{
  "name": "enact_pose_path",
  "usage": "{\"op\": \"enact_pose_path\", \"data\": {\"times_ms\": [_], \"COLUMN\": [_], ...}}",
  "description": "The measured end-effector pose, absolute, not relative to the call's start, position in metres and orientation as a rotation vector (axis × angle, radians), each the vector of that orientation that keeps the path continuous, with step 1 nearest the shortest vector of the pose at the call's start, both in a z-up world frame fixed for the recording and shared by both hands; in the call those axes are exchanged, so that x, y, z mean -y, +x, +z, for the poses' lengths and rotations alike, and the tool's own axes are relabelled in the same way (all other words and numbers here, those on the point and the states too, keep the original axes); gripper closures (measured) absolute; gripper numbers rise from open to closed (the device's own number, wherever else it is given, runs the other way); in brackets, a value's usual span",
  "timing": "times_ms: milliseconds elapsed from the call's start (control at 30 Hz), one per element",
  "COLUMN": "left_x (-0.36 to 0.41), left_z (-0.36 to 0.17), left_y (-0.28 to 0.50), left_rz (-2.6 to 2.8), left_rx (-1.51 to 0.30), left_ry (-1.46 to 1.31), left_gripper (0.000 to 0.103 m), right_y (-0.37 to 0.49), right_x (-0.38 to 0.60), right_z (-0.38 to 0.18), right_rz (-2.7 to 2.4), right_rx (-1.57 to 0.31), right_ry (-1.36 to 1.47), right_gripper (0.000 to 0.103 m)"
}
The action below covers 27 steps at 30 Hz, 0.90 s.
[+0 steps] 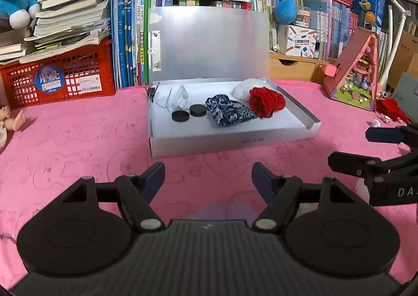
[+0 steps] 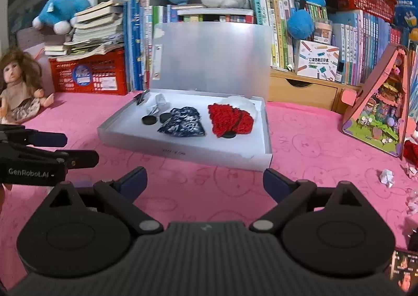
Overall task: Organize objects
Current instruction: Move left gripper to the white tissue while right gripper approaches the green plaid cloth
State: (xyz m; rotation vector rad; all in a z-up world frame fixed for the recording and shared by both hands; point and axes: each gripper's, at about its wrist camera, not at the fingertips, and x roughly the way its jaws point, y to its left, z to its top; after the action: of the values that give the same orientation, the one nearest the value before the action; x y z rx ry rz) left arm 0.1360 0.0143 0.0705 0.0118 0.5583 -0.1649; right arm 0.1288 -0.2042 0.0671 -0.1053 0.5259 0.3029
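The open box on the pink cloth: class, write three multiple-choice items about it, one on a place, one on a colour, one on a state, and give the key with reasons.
1. Where does the red knitted piece lie?
A. inside the box
B. on the pink cloth
C. in the red crate

2. What colour is the knitted piece beside the red one?
A. green
B. dark blue and white
C. yellow

3. How does the box lid stand?
A. shut
B. lying flat on the cloth
C. raised upright

Key: 1 A, it rests on the box's white floor; 2 B, its pattern is navy with white; 3 C, the frosted lid stands up behind the box's floor.
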Motion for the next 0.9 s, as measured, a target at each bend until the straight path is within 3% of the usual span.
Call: {"op": "enact_pose_path", "data": {"times_ms": [733, 900], "left_x": [-0.051, -0.056], "left_z": [0.040, 0.037], "left_y": [0.074, 0.068], "left_rz": [-0.113, -0.104], "left_rx": [-0.547, -0.553], "left_ry": [-0.022, -0.010], "left_gripper": [0.026, 0.034], "right_y": [0.070, 0.074], "right_x": [0.167, 0.158], "right_z": [0.033, 0.030], "right_rz": [0.480, 0.498], "right_rx": [-0.530, -0.546], "right_ry": [-0.139, -0.124], "right_gripper": [0.003, 0.012]}}
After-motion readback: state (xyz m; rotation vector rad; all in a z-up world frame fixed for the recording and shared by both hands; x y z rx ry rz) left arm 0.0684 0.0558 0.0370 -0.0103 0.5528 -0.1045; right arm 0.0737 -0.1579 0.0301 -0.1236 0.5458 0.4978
